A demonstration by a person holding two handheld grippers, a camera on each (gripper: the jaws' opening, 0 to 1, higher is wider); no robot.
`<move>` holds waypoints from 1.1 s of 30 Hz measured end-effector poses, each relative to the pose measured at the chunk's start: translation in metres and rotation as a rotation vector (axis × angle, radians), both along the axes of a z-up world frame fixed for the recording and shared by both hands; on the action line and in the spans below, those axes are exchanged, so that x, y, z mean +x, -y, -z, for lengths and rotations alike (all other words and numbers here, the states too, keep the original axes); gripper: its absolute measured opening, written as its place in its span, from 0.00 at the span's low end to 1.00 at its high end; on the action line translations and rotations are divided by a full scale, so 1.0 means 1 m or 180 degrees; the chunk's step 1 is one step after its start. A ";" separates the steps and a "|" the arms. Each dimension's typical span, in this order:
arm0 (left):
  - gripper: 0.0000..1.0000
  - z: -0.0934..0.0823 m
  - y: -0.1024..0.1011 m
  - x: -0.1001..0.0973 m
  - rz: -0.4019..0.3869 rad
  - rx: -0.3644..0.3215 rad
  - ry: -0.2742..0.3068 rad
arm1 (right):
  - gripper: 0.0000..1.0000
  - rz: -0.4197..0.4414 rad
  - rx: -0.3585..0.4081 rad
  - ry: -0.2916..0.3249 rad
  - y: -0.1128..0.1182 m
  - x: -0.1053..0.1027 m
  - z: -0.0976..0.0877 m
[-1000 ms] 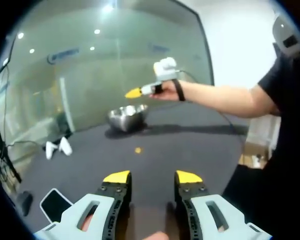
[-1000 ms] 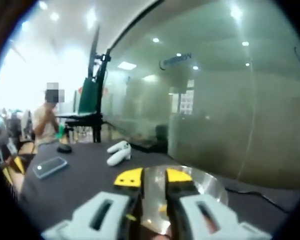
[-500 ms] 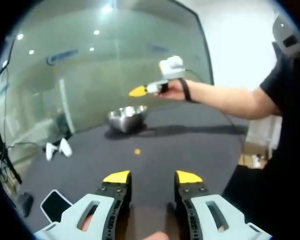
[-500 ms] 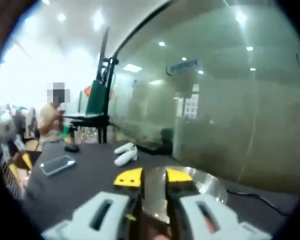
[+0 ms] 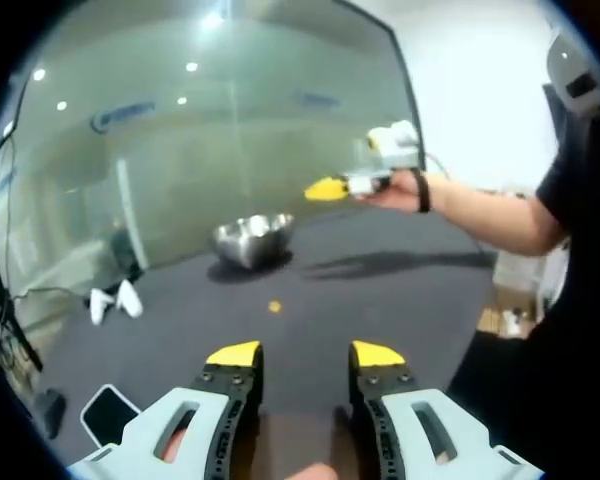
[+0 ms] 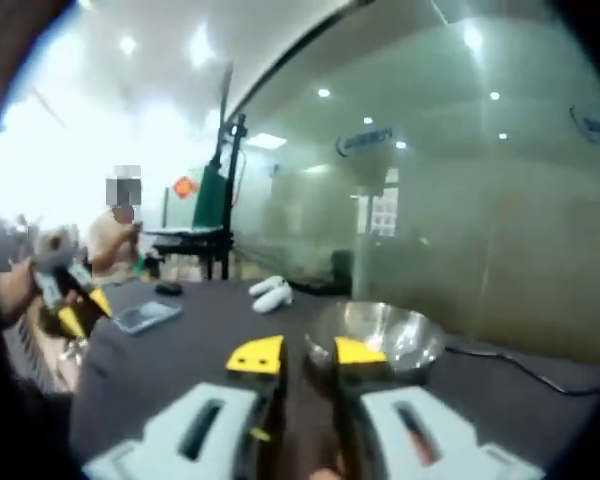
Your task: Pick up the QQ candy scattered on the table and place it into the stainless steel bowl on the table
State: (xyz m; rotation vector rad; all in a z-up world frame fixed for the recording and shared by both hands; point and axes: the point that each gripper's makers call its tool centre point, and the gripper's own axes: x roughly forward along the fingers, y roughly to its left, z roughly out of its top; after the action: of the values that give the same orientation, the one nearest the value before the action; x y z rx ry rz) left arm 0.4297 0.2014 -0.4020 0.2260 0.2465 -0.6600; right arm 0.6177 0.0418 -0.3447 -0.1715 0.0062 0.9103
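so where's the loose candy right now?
Left gripper view: the candy lies alone on the dark table, centre, between the steel bowl and the left gripper.

A shiny stainless steel bowl sits upright on the dark grey table, toward its far side near the frosted glass wall, its rounded outer wall catching reflections of the room. In the right gripper view the bowl shows its open mouth and polished inner wall; whether anything lies inside cannot be told. A single small orange-yellow QQ candy lies on the tabletop on the near side of the bowl, well apart from it, a tiny round spot too small to show any wrapper or detail.
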 end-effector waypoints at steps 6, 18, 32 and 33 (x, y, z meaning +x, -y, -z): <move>0.36 -0.003 0.001 0.002 0.0016 -0.0013 0.0023 | 0.19 -0.0246 -0.0179 -0.0050 0.009 -0.023 0.029; 0.36 -0.004 -0.001 0.002 -0.0008 -0.0054 0.0029 | 0.20 -0.0643 -0.0364 -0.0279 -0.010 -0.061 0.082; 0.36 -0.002 -0.008 -0.003 -0.0062 -0.0048 0.0035 | 0.21 -0.0957 -0.0566 -0.0554 -0.053 -0.065 0.125; 0.36 -0.002 -0.009 -0.003 -0.0065 -0.0047 0.0034 | 0.21 -0.0968 -0.0583 -0.0560 -0.056 -0.064 0.126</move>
State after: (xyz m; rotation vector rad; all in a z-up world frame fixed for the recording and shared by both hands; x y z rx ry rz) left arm 0.4266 0.2100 -0.3998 0.2127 0.2333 -0.6401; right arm 0.5535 0.0975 -0.4706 -0.2669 0.2326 1.2267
